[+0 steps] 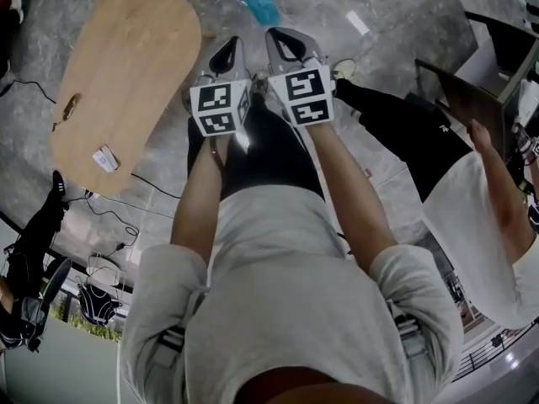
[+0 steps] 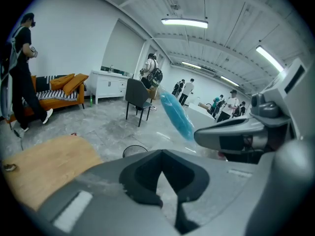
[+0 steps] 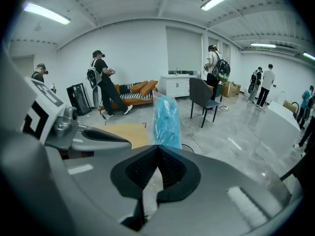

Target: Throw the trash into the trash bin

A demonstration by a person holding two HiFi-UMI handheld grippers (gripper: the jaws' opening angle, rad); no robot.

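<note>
Beside the wooden counter [image 1: 126,74], right claw [image 3: 156,151] pinches a blue plastic bag [image 3: 166,122] by its edge; left claw [image 2: 161,154] closed, empty. Risk: slick film slips free mid-carry.

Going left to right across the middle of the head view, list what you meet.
Table → left gripper → right gripper → bystander
</note>
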